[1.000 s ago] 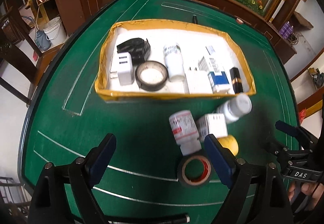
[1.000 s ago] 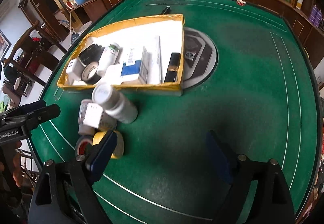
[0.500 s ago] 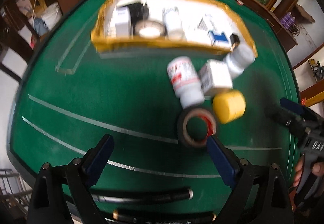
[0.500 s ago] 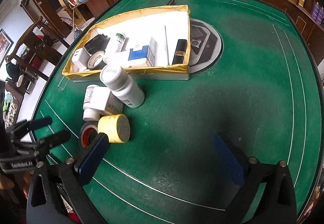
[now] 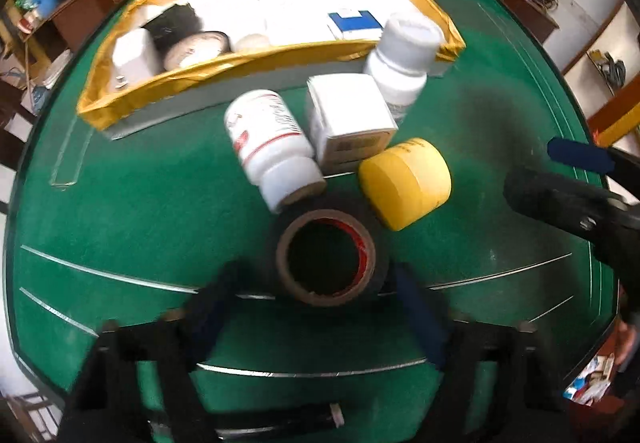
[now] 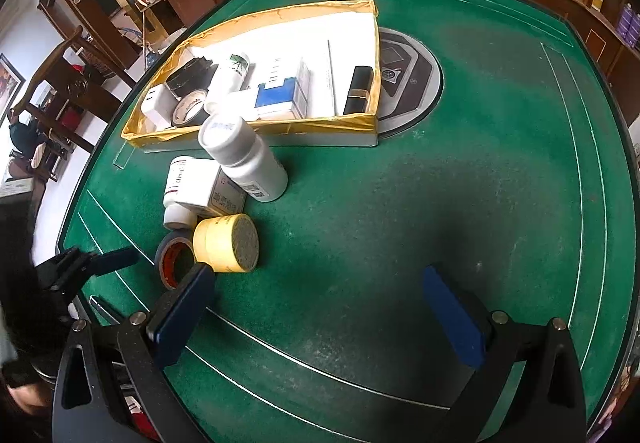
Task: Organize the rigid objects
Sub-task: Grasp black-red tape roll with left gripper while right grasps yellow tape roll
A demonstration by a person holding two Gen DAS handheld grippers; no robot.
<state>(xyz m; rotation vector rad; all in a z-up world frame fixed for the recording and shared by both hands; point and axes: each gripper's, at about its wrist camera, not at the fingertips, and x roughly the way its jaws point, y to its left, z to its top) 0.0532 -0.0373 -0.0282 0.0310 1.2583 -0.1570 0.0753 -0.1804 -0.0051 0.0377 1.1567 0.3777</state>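
Five loose items in front of the yellow-rimmed white tray [image 6: 256, 125].

I count two white plastic bottles [image 5: 272, 141] [image 6: 244, 159], one white carton [image 5: 346, 119], one yellow tape roll [image 5: 406, 181] and one black tape roll [image 5: 328, 255], clustered touching; my left gripper [image 5: 316, 303] straddles the black roll, jaws wide, my right gripper [image 6: 320, 307] wide, empty.
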